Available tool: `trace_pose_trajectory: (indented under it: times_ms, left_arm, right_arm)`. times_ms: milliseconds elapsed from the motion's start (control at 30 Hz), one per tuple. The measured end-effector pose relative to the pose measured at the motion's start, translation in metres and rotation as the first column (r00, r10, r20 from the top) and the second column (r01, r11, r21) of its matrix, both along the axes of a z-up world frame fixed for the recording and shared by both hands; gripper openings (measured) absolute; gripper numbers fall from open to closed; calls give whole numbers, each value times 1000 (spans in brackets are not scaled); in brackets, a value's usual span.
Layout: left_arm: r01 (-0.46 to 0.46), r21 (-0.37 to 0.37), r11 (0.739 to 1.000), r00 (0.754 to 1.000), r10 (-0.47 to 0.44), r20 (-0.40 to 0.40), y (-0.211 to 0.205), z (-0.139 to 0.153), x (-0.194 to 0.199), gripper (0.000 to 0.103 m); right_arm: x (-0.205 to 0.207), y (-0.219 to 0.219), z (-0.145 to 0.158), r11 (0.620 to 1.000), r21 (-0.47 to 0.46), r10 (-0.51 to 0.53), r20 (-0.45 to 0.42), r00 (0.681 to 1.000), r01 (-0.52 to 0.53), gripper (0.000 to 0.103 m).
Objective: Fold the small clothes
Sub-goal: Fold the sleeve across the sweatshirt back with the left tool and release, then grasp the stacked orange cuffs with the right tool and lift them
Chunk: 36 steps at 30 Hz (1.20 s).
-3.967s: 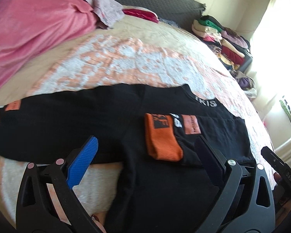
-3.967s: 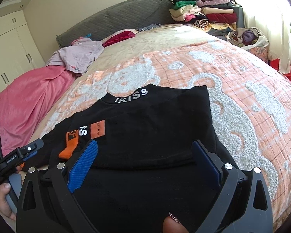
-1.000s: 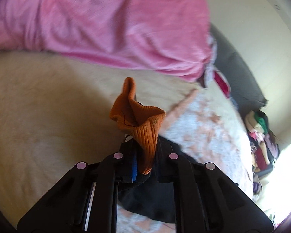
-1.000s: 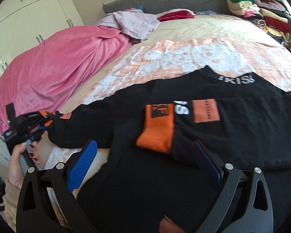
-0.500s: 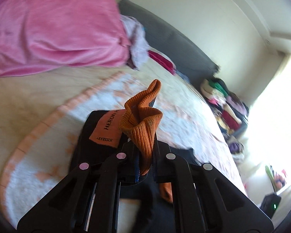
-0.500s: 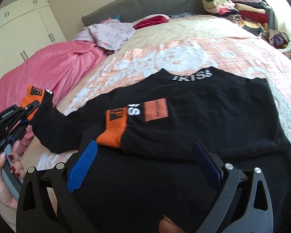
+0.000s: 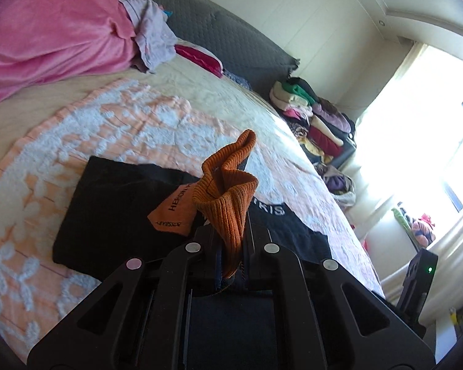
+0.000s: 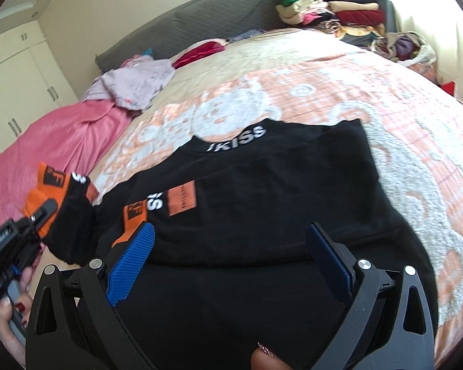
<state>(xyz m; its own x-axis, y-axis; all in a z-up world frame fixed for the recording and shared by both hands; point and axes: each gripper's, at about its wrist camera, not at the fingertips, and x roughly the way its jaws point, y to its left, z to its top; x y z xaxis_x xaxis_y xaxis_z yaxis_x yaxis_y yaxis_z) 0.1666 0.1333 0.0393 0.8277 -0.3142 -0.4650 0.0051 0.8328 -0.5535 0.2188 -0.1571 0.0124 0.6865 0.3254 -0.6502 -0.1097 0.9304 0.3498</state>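
While we are clamping the left gripper [image 7: 231, 265] on the orange cuff [image 7: 228, 191] of the black sweatshirt [image 8: 262, 203] lying at frame centre, with the right gripper [image 8: 231, 262] gaping idle, the bunched sleeve is risking landing crooked.

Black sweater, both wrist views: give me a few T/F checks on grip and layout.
1. The left gripper is shut on the orange cuff. True.
2. The right gripper is clamped on the sweater hem. False: it is open, holding nothing.
3. The black sweater lies on the pink blanket. False: it lies on the orange-and-white bedspread; the pink blanket is off to the side.
4. The other sleeve's cuff lies folded across the sweater's body. True.
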Motion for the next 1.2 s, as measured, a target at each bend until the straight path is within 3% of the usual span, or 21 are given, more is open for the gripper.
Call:
trace_pose_trajectory:
  times_ms: [400,567,633,767,967,1033,1200]
  left_arm:
    - [117,46,992,992,-115,-56,-40,-15,10,4]
    - [179,37,983,980,-175,-89,-50,-23,15,16]
    - [199,26,980,977,-196,-89,-50,-23,16,32]
    - [193,21,981,979,-191,-73,-45,-19,13,40]
    - [132,94,987,987,-123,-100,-39,-20,16,49]
    - [104,125,987,989,-90,-113,-34,-20,17,60]
    - [43,179,983,992,-21,-122,-21,-20,17,75]
  right_arm:
    - [0,-36,1,996,31,-87,1,996,87,98]
    - [0,-37,-1,995,40,-91,-7,996,91,98]
    - [1,-35,-2,996,39,-81,-10,997,82,98]
    - [3,-24,-7,998,56,-40,-29,999,42,98]
    - [3,6,-12,994,76,84,-52,995,-79,98]
    - [3,15,-15,990,86,117,-61,991,-112,98]
    - [4,46,-26,982,55,185,-80,980,-181,97]
